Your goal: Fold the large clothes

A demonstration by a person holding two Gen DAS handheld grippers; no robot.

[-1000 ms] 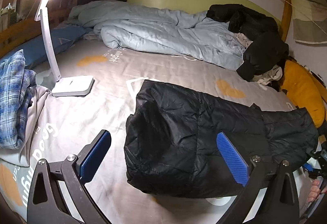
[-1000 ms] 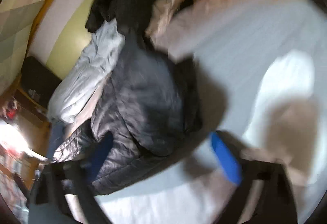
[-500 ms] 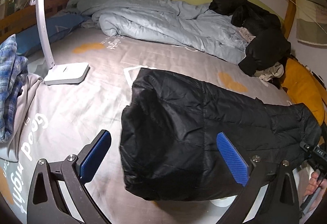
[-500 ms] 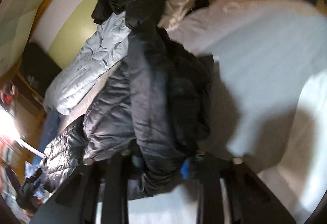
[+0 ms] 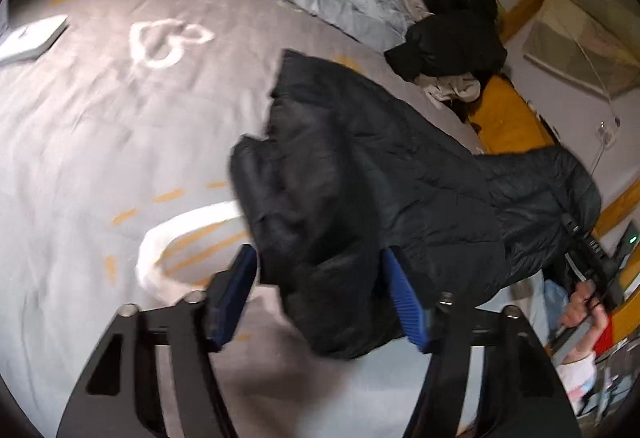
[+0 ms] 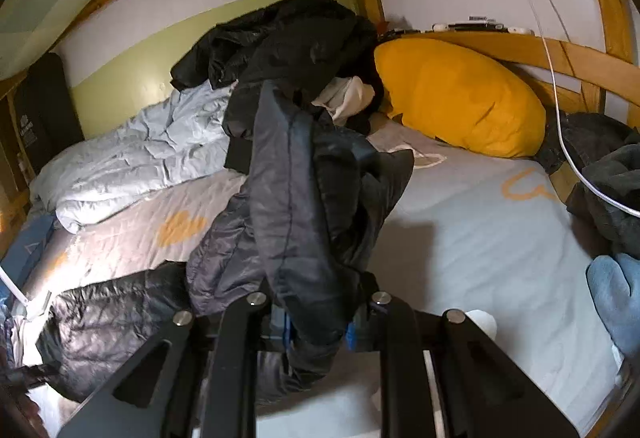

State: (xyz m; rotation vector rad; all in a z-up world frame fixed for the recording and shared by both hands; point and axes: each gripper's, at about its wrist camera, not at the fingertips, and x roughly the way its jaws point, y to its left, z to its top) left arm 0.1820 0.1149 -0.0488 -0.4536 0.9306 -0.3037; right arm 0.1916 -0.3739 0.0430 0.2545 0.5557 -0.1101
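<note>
- Left tool (image 5: 316, 292): jaws closing, blue pads either side of the jacket's (image 5: 360, 174) near corner. Fabric sits between them; frame is blurred, cannot tell if the pads press yet.
- Jacket: black quilted puffer, lying across the middle of the bed (image 5: 100, 126), one end toward the left tool, the other raised at the right.
- Right tool (image 6: 316, 330): jaws pressed together on a bunched fold of the jacket; cloth rises in a ridge ahead of it, rest trails down to the bed at left.
- Hand (image 5: 586, 304) on the right tool shows at the right edge of the left view.
- Handling, judged: light for its bulk, soft, no stiffness. Shell looks smooth, so likely slippery; a thin pinch may slide off.
- Padding springs back; folds will probably need pressing flat.
- Where to hold, judged: hem corners or seam lines, gathering a thick bite of cloth, both ends level so the middle does not sag.
</note>
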